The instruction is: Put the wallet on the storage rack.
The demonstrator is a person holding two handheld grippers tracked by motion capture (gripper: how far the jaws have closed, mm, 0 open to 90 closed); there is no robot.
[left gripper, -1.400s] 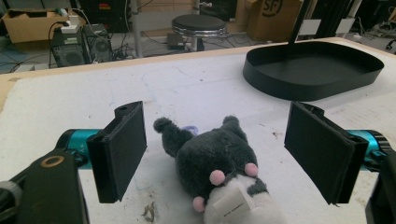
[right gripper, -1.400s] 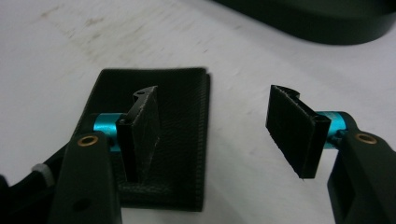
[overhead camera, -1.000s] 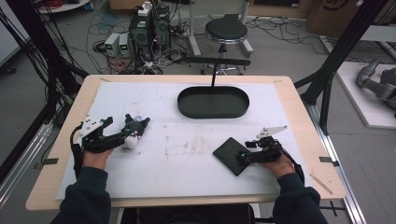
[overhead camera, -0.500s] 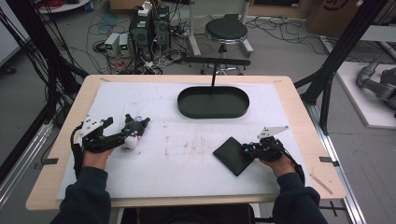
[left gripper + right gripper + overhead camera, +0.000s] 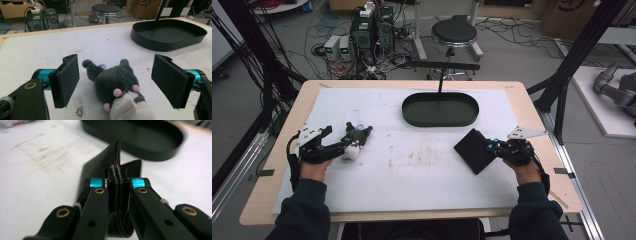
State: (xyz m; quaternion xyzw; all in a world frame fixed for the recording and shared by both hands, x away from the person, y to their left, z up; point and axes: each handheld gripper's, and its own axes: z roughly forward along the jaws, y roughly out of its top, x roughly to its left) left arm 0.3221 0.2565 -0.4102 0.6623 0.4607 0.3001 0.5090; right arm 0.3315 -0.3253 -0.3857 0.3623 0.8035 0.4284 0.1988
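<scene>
Black leather wallet (image 5: 475, 150) edge-up, diagonal toward tray (image 5: 440, 109).

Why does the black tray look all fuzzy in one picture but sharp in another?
In the right gripper view the camera sits close to the leather wallet that the right gripper pinches, so the black tray behind is blurred. In the left gripper view the tray and the stuffed toy look sharp. The high view is evenly lit, with soft shadows.

Lab: floor cables (image 5: 312, 35), computers (image 5: 372, 30)
</scene>
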